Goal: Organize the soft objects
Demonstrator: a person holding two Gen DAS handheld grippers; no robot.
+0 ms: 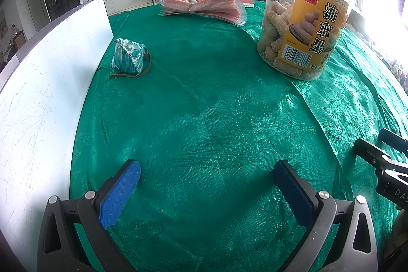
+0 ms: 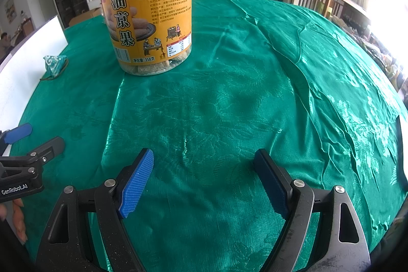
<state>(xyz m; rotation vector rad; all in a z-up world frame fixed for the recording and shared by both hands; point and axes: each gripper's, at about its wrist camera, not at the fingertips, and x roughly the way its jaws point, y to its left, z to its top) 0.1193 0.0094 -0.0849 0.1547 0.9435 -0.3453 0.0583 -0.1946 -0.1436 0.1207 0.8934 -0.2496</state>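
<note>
A small teal patterned cloth pouch [image 1: 128, 56] with a brown cord lies on the green tablecloth [image 1: 204, 119] near the white board; it also shows in the right wrist view [image 2: 54, 65] at far left. My left gripper [image 1: 206, 167] is open and empty, low over the cloth, well short of the pouch. My right gripper [image 2: 204, 157] is open and empty over the bare cloth [image 2: 229, 106]. Each gripper shows at the edge of the other's view: the right one [image 1: 382, 147] and the left one [image 2: 35, 137].
A clear plastic jar of snacks with an orange label [image 1: 303, 17] stands on the cloth to the right, also in the right wrist view [image 2: 145, 12]. A bundle of pink plastic bags [image 1: 204, 8] and a book lie at the far edge. A white board [image 1: 46, 93] lies along the left.
</note>
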